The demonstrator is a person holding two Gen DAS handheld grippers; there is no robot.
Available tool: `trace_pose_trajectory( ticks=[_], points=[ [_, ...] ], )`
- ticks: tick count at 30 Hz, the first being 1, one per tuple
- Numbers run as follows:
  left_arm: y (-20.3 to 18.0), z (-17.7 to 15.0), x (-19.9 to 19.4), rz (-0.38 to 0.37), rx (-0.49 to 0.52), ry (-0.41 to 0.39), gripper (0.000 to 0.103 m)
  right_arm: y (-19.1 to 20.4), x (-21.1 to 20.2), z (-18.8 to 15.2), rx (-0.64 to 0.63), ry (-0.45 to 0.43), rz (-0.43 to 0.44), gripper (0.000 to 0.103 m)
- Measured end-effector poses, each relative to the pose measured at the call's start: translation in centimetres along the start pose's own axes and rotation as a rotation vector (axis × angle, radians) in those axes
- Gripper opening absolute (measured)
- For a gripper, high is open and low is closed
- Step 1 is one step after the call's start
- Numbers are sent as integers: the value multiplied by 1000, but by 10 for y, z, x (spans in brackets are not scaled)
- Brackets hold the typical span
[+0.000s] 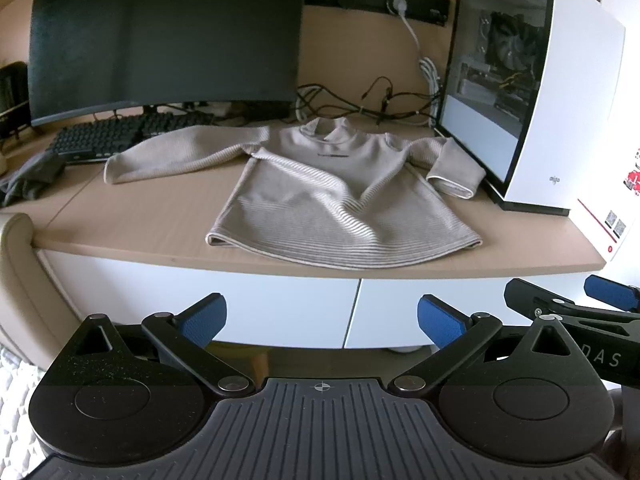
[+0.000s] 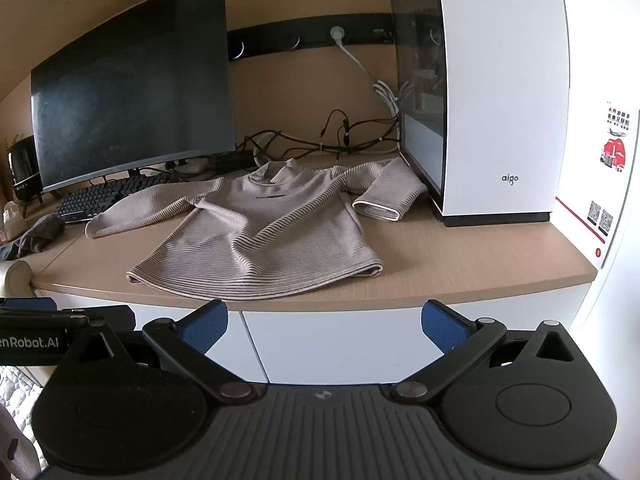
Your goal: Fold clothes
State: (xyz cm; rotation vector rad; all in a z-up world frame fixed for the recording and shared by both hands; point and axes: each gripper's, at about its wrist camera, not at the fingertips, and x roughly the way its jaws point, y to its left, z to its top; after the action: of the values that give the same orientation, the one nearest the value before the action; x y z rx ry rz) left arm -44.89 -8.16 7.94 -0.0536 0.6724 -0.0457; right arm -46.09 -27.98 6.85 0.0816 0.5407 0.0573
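Beige ribbed sweater (image 1: 332,196) is laid unfolded on the table (image 1: 160,216), between monitor (image 1: 164,36) and white PC case (image 1: 560,92). One cuff is doubled back against the case; the chest print is unreadable. Left tongs (image 1: 322,320) and right tongs (image 2: 324,326) are held released, short of the table edge, nothing gripped.

We count one beige ribbed long-sleeved sweater (image 1: 332,196), one dark curved monitor (image 1: 164,36), one black keyboard (image 1: 108,136), one white computer case (image 1: 560,92).
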Motion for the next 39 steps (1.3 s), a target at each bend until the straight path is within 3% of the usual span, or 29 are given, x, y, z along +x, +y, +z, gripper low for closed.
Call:
trace_pose_trajectory(
  ticks=[17, 30, 39],
  points=[
    [5, 11, 21, 12, 13, 22, 103, 1, 23, 3, 33, 22, 27, 103],
    [13, 44, 113, -82, 11, 157, 103, -11, 97, 13, 113, 134, -37, 103],
    [49, 94, 164, -133, -21, 174, 103, 13, 159, 47, 117, 180, -88, 103]
  ],
)
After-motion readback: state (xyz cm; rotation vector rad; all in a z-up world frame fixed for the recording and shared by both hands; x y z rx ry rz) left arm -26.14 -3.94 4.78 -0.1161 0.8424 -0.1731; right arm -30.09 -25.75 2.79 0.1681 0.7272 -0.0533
